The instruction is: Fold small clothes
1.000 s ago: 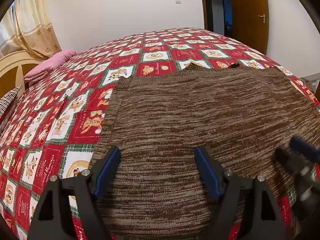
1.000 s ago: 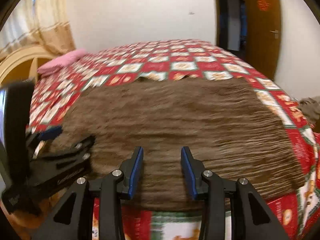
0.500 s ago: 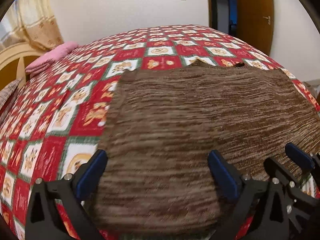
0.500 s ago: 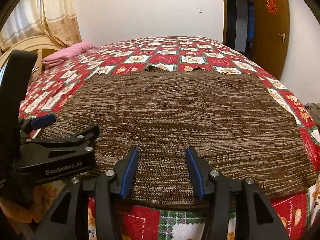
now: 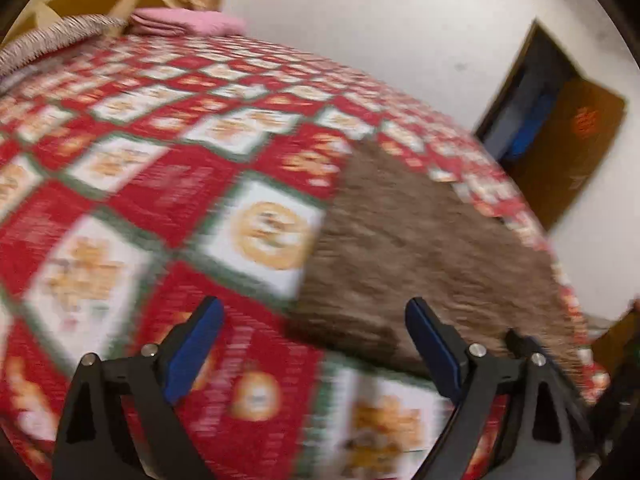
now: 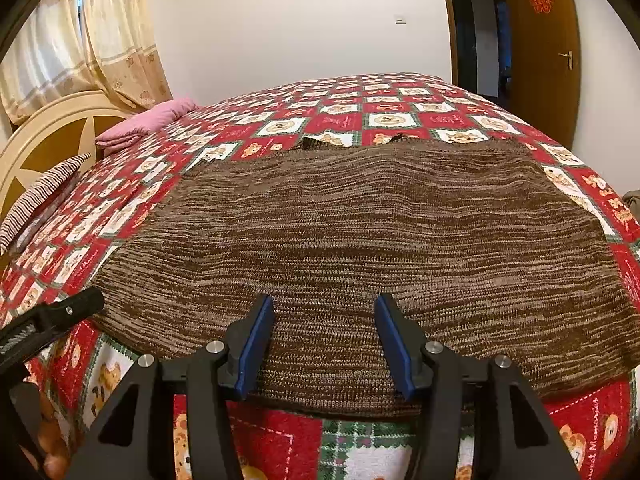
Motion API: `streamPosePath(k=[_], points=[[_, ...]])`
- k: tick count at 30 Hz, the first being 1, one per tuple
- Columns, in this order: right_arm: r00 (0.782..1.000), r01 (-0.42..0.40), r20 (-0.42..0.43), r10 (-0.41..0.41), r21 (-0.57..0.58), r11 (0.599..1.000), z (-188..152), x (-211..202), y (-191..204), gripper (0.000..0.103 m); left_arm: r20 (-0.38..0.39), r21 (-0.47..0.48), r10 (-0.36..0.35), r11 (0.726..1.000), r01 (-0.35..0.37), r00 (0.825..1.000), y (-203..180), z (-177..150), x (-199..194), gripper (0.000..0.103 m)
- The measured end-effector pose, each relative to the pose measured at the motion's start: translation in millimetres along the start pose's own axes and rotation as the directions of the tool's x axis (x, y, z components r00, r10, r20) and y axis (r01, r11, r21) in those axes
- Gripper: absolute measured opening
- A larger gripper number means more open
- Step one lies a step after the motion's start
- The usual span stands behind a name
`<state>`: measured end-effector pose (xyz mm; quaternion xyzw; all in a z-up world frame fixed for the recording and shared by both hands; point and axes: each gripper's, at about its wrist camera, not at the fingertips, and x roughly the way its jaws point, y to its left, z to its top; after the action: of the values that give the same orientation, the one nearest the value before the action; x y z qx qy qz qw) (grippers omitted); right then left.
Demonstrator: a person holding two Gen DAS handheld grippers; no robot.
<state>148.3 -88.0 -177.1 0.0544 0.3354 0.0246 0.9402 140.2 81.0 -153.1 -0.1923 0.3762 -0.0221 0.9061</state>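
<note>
One brown knitted sweater [image 6: 360, 248] spread flat on one quilted bed [image 6: 380, 120], two grippers seen, left gripper [image 5: 314, 350] jaws wide apart, just narrowed, over quilt at sweater's nine o'clock edge, right gripper [image 6: 324, 344] jaws apart, just widened, unclamped above sweater's six o'clock hem, one pink pillow [image 6: 148, 122] at ten o'clock.

Left wrist view motion-blurred; right sharp, evenly lit, fisheye-bent.

Ahead of the fingers spreads a red patchwork quilt [image 6: 400, 120]. Far off to their left lie a pink pillow [image 6: 148, 120] and a striped pillow [image 6: 44, 196] by a cream headboard [image 6: 52, 128], curtains [image 6: 80, 40] above. Far right, a brown door [image 6: 540, 52].
</note>
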Motion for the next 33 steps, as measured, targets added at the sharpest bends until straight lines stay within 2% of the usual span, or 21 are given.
streamPosePath(k=[3, 5, 6, 11, 12, 13, 15, 17, 19, 20, 24, 26, 27, 28, 29, 30, 31, 32, 33], points=[[1.0, -0.002, 0.001, 0.002, 0.002, 1.0, -0.3, -0.1, -0.1, 0.054, -0.022, -0.027, -0.122, 0.992, 0.121, 0.992, -5.0, 6.6, 10.9, 0.094], [1.0, -0.002, 0.002, 0.002, 0.003, 1.0, -0.4, -0.2, -0.2, 0.054, -0.043, -0.129, -0.26, 0.959, 0.252, 0.965, -2.0, 12.0, 18.1, 0.093], [1.0, -0.002, 0.002, 0.002, 0.003, 1.0, -0.5, -0.2, -0.2, 0.054, -0.05, -0.162, -0.292, 0.946, 0.281, 0.955, -2.7, 13.3, 21.2, 0.093], [1.0, -0.002, 0.002, 0.002, 0.003, 1.0, -0.6, -0.2, -0.9, 0.054, -0.017, -0.184, -0.28, 0.944, 0.273, 0.96, -11.6, 17.4, 24.6, 0.093], [1.0, -0.003, 0.002, 0.003, 0.004, 1.0, -0.6, -0.2, -0.9, 0.054, -0.009, -0.187, -0.287, 0.942, 0.281, 0.958, -10.8, 19.1, 24.2, 0.088], [1.0, -0.003, 0.002, 0.003, 0.004, 1.0, -0.6, -0.2, -0.9, 0.054, 0.005, -0.189, -0.299, 0.937, 0.295, 0.954, -9.5, 23.2, 24.1, 0.079], [1.0, -0.002, 0.003, 0.002, 0.003, 1.0, -0.8, -0.2, -0.9, 0.054, 0.027, -0.184, -0.276, 0.943, 0.276, 0.961, -5.0, 29.9, 24.1, 0.072], [1.0, -0.002, 0.003, 0.002, 0.004, 1.0, -0.8, -0.2, -1.0, 0.054, 0.024, -0.199, -0.226, 0.954, 0.226, 0.974, 3.8, 35.4, 28.8, 0.07], [1.0, -0.002, 0.003, 0.002, 0.005, 1.0, -0.9, -0.3, -1.0, 0.054, -0.013, -0.244, -0.231, 0.944, 0.221, 0.973, 13.7, 32.8, 36.9, 0.063], [1.0, -0.003, 0.004, 0.003, 0.005, 1.0, -0.8, -0.5, -1.0, 0.054, -0.002, -0.24, -0.224, 0.946, 0.217, 0.975, 15.7, 31.1, 34.9, 0.061], [1.0, 0.0, 0.005, 0.0, 0.003, 1.0, -0.9, -0.6, -1.0, 0.054, 0.009, -0.212, -0.2, 0.957, 0.197, 0.98, 11.4, 27.3, 30.6, 0.061], [1.0, 0.005, 0.005, -0.005, 0.001, 1.0, -0.4, -0.6, -0.2, 0.054, 0.007, -0.206, -0.218, 0.955, 0.214, 0.976, 8.1, 30.8, 34.5, 0.06], [1.0, 0.009, 0.004, -0.009, -0.002, 1.0, -0.2, -0.6, 0.3, 0.054, 0.003, -0.209, -0.241, 0.949, 0.236, 0.971, 7.2, 32.3, 36.4, 0.047], [1.0, 0.012, 0.0, -0.012, -0.003, 1.0, 0.5, -0.1, 0.6, 0.054, -0.019, -0.221, -0.293, 0.934, 0.281, 0.956, 3.6, 34.6, 42.2, 0.034], [1.0, 0.015, -0.008, -0.015, -0.004, 1.0, 1.6, 0.1, 1.2, 0.054, -0.033, -0.222, -0.308, 0.93, 0.294, 0.951, 1.7, 35.5, 44.5, 0.015], [0.999, 0.03, -0.02, -0.03, -0.003, 1.0, 4.6, -0.7, 2.5, 0.054, -0.036, -0.207, -0.306, 0.934, 0.292, 0.951, -1.3, 35.9, 44.7, 0.015], [0.999, 0.036, -0.017, -0.036, 0.006, 0.999, 8.3, -3.2, 2.7, 0.049, -0.032, -0.168, -0.283, 0.947, 0.274, 0.958, -5.2, 35.6, 43.1, 0.015], [1.0, 0.022, 0.0, -0.022, 0.024, 0.999, 13.4, -7.3, 2.4, 0.041, -0.031, -0.15, -0.266, 0.954, 0.259, 0.963, -6.4, 34.7, 42.5, 0.015], [1.0, -0.002, 0.025, 0.001, 0.038, 0.999, 20.7, -12.3, 3.1, 0.039, -0.035, -0.144, -0.246, 0.96, 0.239, 0.969, -5.5, 33.6, 43.3, 0.015]])
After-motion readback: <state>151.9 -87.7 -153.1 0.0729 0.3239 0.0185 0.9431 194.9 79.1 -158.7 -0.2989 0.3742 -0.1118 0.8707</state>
